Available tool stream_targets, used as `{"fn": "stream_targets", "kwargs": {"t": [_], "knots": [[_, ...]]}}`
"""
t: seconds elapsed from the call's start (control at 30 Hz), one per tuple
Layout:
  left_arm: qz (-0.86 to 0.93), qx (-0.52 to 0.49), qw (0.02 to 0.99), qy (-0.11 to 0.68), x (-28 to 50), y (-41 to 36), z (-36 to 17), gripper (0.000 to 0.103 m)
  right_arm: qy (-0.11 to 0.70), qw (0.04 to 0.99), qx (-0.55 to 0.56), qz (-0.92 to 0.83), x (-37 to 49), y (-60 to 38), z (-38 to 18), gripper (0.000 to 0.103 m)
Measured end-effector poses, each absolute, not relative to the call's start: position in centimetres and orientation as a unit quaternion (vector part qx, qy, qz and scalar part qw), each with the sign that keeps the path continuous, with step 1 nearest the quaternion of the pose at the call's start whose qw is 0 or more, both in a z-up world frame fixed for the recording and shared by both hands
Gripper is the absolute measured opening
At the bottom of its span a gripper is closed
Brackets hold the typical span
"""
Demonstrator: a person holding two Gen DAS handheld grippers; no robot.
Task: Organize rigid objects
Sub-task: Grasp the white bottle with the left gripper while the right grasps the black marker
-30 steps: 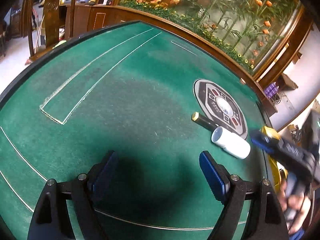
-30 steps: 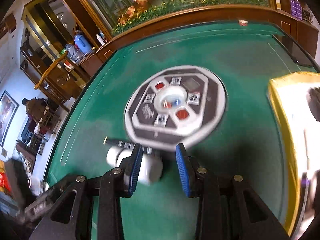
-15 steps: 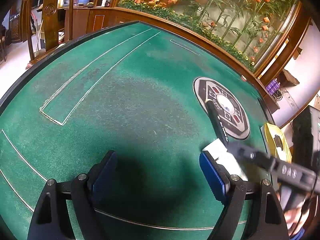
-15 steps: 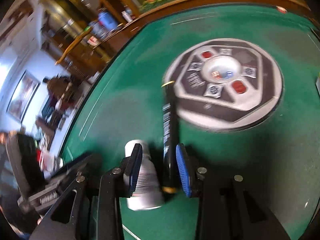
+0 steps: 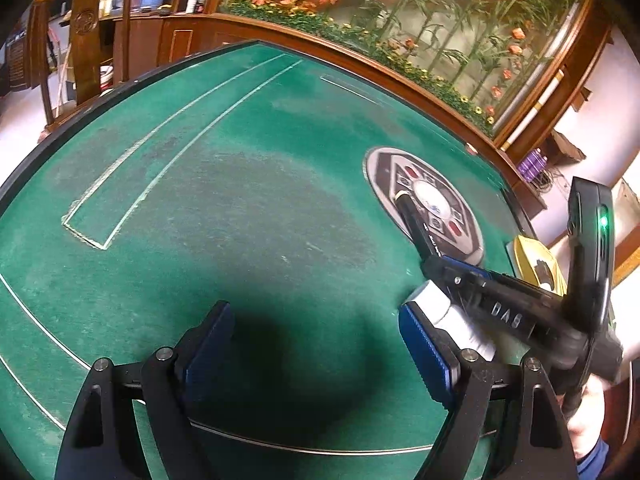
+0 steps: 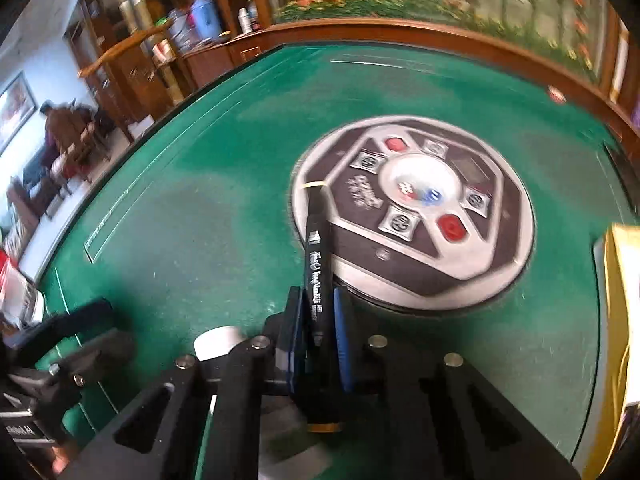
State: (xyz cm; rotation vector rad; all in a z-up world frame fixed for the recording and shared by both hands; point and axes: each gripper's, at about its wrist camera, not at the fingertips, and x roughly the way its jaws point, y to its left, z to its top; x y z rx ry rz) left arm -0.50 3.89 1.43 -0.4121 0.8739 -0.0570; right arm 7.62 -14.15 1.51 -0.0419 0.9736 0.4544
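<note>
One white cup (image 6: 218,342) (partly hidden) lies beside the pen-clamping right hand-held gripper (image 6: 318,334).

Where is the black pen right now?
In the right wrist view, the black pen sits between the closing jaws of the right gripper, its far tip over the round control panel, a white bottle just left.

A slim black tube (image 6: 319,268) with gold end bands and white lettering is clamped between blue pads, its far tip over the edge of the round central panel (image 6: 500,256). A white cylindrical container (image 5: 448,308) lies on its side on the green felt (image 5: 240,208) just beside it.
</note>
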Motion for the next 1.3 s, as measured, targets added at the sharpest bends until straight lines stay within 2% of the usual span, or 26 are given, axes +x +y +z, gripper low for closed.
{"fn": "stream_targets", "kwargs": {"t": [0.2, 0.37, 0.57, 0.8, 0.97, 1.0, 1.03, 1.17, 1.3], "knots": [[-0.042, -0.195, 0.884, 0.424, -0.8, 2.0, 1.9, 0.087, 0.48, 0.853, 0.06, 0.194, 6.8, -19.0, 1.3, 0.014], [-0.074, -0.188, 0.875, 0.439, -0.6, -1.0, 2.7, 0.087, 0.47, 0.858, 0.037, 0.205, 3.9, -19.1, 1.3, 0.014], [-0.071, -0.174, 0.866, 0.462, 0.1, -3.5, 3.0, 0.087, 0.49, 0.818, 0.097, 0.284, 2.4, -20.4, 0.6, 0.014], [-0.047, -0.137, 0.865, 0.48, 1.7, -5.9, 2.1, 0.09, 0.456, 0.859, 0.105, 0.21, 1.7, -23.9, 1.6, 0.014], [-0.021, -0.084, 0.877, 0.472, 2.3, -8.0, 1.4, 0.089, 0.456, 0.861, 0.11, 0.197, 1.9, -25.0, 1.5, 0.014], [-0.014, -0.069, 0.882, 0.466, 2.2, -8.2, 1.3, 0.082, 0.454, 0.861, 0.113, 0.2, 1.9, -25.1, 1.5, 0.014], [-0.004, -0.051, 0.886, 0.462, 2.1, -8.4, 1.3, 0.07, 0.453, 0.861, 0.114, 0.202, 1.9, -25.0, 1.5, 0.014], [-0.001, -0.038, 0.895, 0.445, 1.7, -8.1, 1.2, 0.047, 0.449, 0.863, 0.112, 0.203, 1.6, -25.2, 1.7, 0.014], [-0.006, -0.043, 0.898, 0.437, 1.6, -7.9, 1.3, 0.04, 0.442, 0.867, 0.111, 0.203, 1.5, -25.1, 2.0, 0.014]]}}
